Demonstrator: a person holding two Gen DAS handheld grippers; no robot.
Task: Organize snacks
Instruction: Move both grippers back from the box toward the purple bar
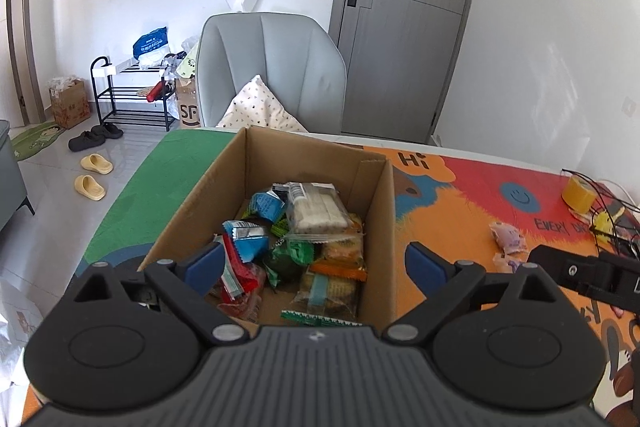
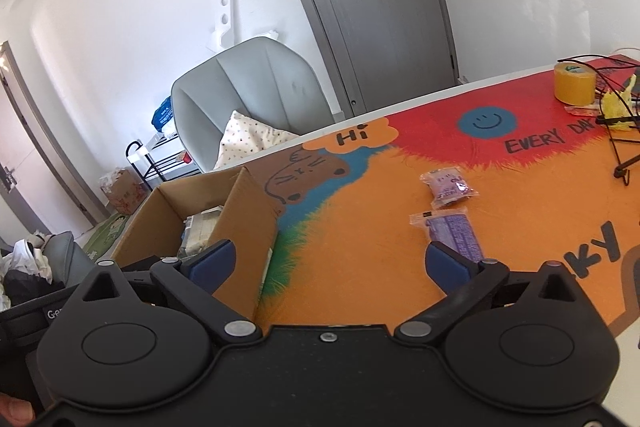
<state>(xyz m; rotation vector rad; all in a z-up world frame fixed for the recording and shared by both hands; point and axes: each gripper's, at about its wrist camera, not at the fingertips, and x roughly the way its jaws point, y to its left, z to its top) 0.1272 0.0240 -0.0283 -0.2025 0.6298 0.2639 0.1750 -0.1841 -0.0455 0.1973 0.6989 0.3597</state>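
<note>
Jaws of both grippers spread wide, empty — left gripper [image 1: 314, 263] over cardboard box [image 1: 394, 223], crinkly purple packets [image 2: 450, 185] on mat.

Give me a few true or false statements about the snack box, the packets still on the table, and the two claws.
1. The cardboard box holds many snack packets. True.
2. Two purple packets lie on the mat outside the box. True.
3. The right claw grips a purple packet. False: it is open and empty.
4. The left claw is shut. False: it is wide open.
5. The yellow tape roll sits inside the box. False: it stands on the table.
</note>
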